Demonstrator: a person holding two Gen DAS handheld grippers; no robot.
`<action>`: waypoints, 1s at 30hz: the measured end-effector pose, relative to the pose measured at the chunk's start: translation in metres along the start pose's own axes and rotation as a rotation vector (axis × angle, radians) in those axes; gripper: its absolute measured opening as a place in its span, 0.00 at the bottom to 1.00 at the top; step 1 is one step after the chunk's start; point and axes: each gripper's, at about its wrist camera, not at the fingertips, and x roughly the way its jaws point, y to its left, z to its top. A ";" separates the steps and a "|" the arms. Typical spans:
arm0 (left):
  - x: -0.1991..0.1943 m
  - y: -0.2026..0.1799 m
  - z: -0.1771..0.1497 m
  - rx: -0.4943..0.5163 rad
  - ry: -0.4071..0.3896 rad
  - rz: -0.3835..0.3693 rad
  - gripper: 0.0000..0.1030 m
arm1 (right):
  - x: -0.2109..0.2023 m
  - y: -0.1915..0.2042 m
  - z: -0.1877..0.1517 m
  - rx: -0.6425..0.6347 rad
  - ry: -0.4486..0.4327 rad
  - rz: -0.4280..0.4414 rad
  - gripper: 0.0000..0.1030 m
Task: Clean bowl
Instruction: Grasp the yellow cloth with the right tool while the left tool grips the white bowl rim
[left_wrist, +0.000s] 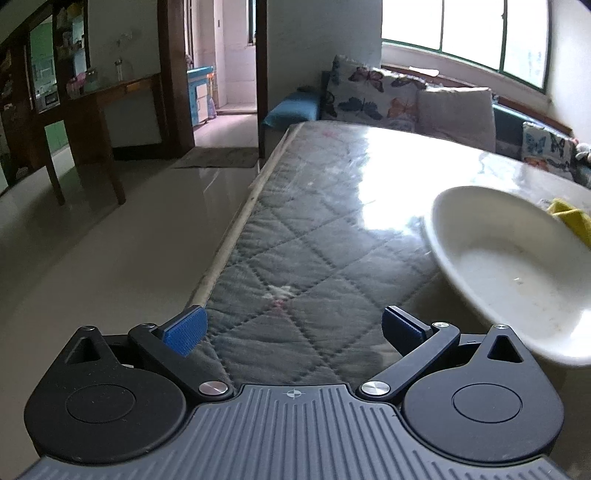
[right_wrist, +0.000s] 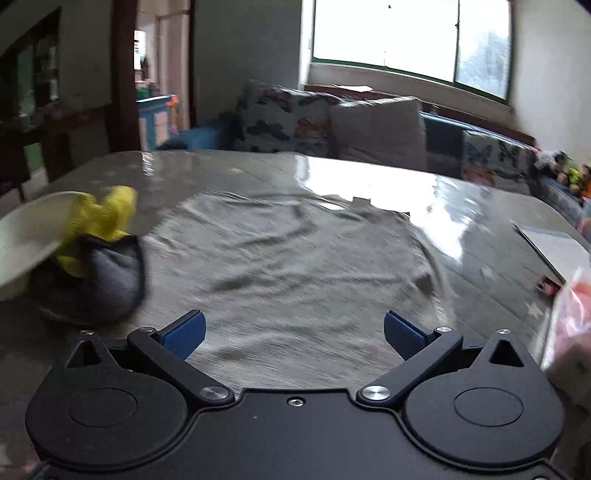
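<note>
My left claw (left_wrist: 293, 330) and right claw (right_wrist: 294, 332) both stand wide and hold nothing. The white bowl (left_wrist: 509, 273) sits tilted on the counter (left_wrist: 332, 221) to my left claw's right, propped against a yellow-and-grey cloth (right_wrist: 99, 254). It looks rigid, glazed, slippery and breakable, so I'd pinch its rim; the cloth is soft and bunches anywhere.

left hand-held gripper (left_wrist: 294, 330): grey ribbed body, crosshair mark | right hand-held gripper (right_wrist: 294, 334): black body | both: blue ridged pads, silver screws

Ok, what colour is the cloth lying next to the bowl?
Yellow on top and grey below; the cloth shows best in the right wrist view, against the white bowl.
</note>
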 end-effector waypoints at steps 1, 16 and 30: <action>-0.005 -0.002 0.000 0.001 -0.003 -0.007 0.99 | -0.002 0.007 0.002 -0.018 -0.010 0.015 1.00; -0.047 -0.056 0.000 0.098 -0.001 -0.125 0.97 | -0.001 0.097 0.027 -0.220 -0.063 0.240 0.85; -0.068 -0.109 -0.007 0.253 -0.047 -0.252 0.87 | 0.030 0.120 0.046 -0.260 -0.020 0.303 0.56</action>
